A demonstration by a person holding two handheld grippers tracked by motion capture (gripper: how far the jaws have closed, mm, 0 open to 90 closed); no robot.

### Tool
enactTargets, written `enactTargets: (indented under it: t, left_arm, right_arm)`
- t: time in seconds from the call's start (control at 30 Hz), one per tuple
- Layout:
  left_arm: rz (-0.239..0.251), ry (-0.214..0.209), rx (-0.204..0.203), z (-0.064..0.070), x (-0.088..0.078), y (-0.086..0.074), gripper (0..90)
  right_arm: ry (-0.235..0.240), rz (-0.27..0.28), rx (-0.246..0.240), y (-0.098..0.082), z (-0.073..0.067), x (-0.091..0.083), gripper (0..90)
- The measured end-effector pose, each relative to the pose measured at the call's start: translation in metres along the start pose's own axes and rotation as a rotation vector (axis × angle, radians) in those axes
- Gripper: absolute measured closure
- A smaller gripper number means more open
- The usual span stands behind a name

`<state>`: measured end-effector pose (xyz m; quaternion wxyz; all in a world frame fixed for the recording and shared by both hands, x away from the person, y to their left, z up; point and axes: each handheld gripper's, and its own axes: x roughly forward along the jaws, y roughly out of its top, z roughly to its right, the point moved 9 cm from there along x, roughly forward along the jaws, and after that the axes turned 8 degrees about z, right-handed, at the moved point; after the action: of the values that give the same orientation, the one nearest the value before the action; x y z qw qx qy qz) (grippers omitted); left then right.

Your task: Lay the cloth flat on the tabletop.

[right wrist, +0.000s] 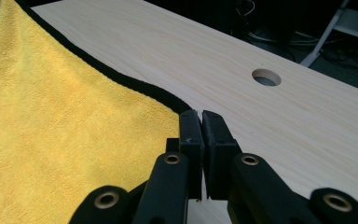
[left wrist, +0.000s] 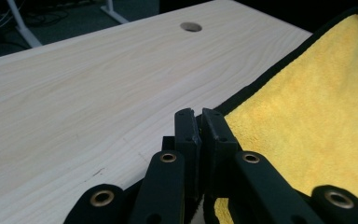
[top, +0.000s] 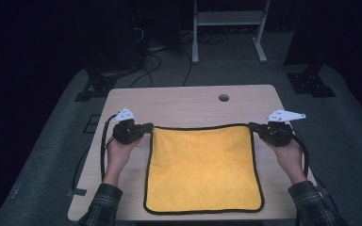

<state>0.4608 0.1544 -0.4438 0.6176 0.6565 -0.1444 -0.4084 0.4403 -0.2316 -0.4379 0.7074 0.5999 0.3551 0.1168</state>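
The yellow cloth [top: 205, 169] is a roughly square piece of fluffy, towel-like fabric edged all round with a narrow black hem, and it lies spread over the near middle of the surface [top: 188, 103], its near edge close to the surface's near edge. Its two far corners are lifted slightly, so the far hem sags in a shallow curve between them. The left tongs [top: 147, 128] are clamped on the far left corner; in the left gripper view the two black jaws stand pressed together with the black hem pinched between them [left wrist: 200, 128] and the nubby yellow pile [left wrist: 307, 121] running off to the right. The right tongs [top: 254, 127] are clamped on the far right corner; the right gripper view shows the same tight pinch [right wrist: 200, 128] with the cloth [right wrist: 56, 140] stretching away to the left. The surface is pale wood-grain laminate with rounded corners and a round cable hole [top: 224, 98] near its far edge. Plaid sleeves [top: 101, 202] cover the person's forearms.
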Motion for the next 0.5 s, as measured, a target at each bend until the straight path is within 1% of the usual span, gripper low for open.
enactTargets:
  t: [0.03, 0.07, 0.1, 0.13, 0.17, 0.2, 0.27, 0.33, 0.37, 0.4, 0.43, 0.47, 0.5]
  left_arm:
    - [0.000, 0.000, 0.000, 0.000, 0.000, 0.000, 85.4]
    - [-0.008, 0.005, 0.001, -0.002, 0.003, -0.002, 85.3]
    - [-0.008, 0.005, 0.001, -0.002, 0.003, -0.002, 85.3]
    - [-0.020, 0.017, 0.003, -0.004, 0.006, -0.004, 85.4]
    - [-0.020, 0.017, 0.003, -0.004, 0.006, -0.004, 85.3]
    - [-0.032, 0.031, 0.003, -0.006, 0.009, -0.007, 85.3]
    - [-0.039, 0.039, 0.006, -0.008, 0.011, -0.009, 85.3]
    - [-0.068, 0.062, 0.013, -0.011, 0.016, -0.014, 85.3]
    - [-0.068, 0.062, 0.013, -0.011, 0.016, -0.014, 85.3]
    - [-0.083, 0.079, 0.012, -0.013, 0.019, -0.017, 85.3]
    - [-0.083, 0.079, 0.012, -0.013, 0.019, -0.017, 85.2]
    - [-0.091, 0.087, 0.013, -0.015, 0.021, -0.019, 85.3]
    - [-0.094, 0.093, 0.012, -0.016, 0.022, -0.021, 85.3]
  right_arm:
    - [0.000, 0.000, 0.000, 0.000, 0.000, 0.000, 86.8]
    - [-0.003, -0.007, -0.001, -0.003, 0.003, 0.006, 86.7]
    - [-0.003, -0.007, -0.001, -0.003, 0.003, 0.006, 86.7]
    - [-0.008, -0.016, 0.008, -0.005, 0.005, 0.011, 86.7]
    - [-0.011, -0.022, 0.010, -0.007, 0.007, 0.014, 86.8]
    - [-0.013, -0.025, 0.012, -0.008, 0.009, 0.017, 86.8]
    - [-0.016, -0.030, 0.016, -0.010, 0.010, 0.020, 86.8]
    - [-0.026, -0.046, 0.023, -0.016, 0.014, 0.028, 86.7]
    - [-0.028, -0.053, 0.028, -0.018, 0.015, 0.030, 86.7]
    - [-0.031, -0.058, 0.028, -0.020, 0.016, 0.033, 86.7]
    - [-0.031, -0.058, 0.028, -0.020, 0.016, 0.033, 86.7]
    - [-0.038, -0.070, 0.032, -0.024, 0.018, 0.038, 86.7]
    - [-0.038, -0.070, 0.032, -0.024, 0.018, 0.038, 86.7]
